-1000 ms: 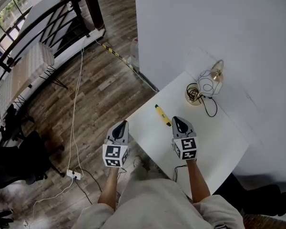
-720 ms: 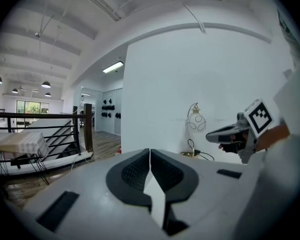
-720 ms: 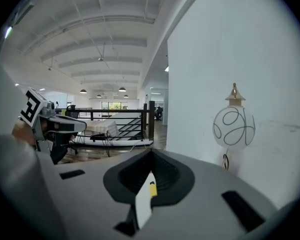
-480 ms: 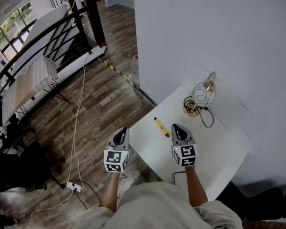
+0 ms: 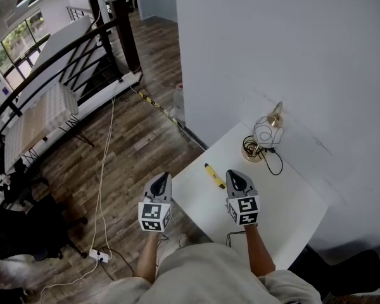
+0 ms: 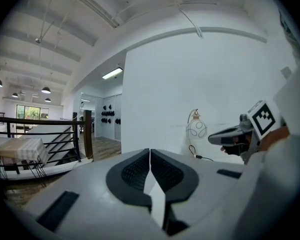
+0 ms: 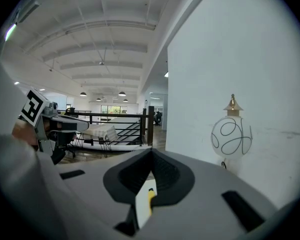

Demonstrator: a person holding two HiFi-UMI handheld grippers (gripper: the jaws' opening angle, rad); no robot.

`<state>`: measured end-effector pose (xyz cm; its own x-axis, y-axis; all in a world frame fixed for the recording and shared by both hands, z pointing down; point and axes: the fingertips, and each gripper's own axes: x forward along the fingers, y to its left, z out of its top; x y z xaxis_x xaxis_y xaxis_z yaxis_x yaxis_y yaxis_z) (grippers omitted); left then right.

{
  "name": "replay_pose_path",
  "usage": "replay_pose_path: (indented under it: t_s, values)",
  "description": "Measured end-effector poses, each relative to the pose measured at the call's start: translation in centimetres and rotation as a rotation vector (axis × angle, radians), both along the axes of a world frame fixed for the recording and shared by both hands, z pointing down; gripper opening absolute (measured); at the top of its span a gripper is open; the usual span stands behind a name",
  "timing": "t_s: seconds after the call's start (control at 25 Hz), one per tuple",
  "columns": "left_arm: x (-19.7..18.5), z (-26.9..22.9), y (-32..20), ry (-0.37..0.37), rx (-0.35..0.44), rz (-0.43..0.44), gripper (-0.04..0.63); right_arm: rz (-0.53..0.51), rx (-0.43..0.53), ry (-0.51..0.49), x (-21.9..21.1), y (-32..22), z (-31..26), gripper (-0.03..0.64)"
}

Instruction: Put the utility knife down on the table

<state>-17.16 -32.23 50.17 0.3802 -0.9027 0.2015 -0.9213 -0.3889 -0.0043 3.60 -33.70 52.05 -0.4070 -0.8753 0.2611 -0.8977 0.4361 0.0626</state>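
The yellow utility knife [image 5: 213, 175] lies flat on the white table [image 5: 285, 198], near its left edge. My right gripper [image 5: 232, 173] hovers over the table just right of the knife, shut and empty. Through the notch under its jaws in the right gripper view, a strip of the knife [image 7: 150, 196] shows below. My left gripper [image 5: 163, 177] hangs over the wooden floor, off the table's left edge, jaws shut on nothing. Each gripper appears in the other's view: the right gripper [image 6: 226, 134] and the left gripper [image 7: 65, 124].
A small lamp with a wire globe shade [image 5: 266, 130] and a coiled black cable [image 5: 273, 160] stands at the table's far side against the white wall. Left of the table are a black railing [image 5: 63, 49], a white cord on the floor [image 5: 104, 163] and a power strip [image 5: 96, 254].
Both grippers have risen a little above the table, still shut. The knife stays where it lay; the head view has tilted so the scene sits lower.
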Motion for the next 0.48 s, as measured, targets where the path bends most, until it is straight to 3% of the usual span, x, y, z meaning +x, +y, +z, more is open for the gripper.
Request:
replay_pose_path:
  t_s: [0.48]
  values:
    - [0.15,0.3,0.19,0.008,-0.008,0.0,0.009,-0.013,-0.01,0.002,-0.56,-0.07,0.3,-0.003]
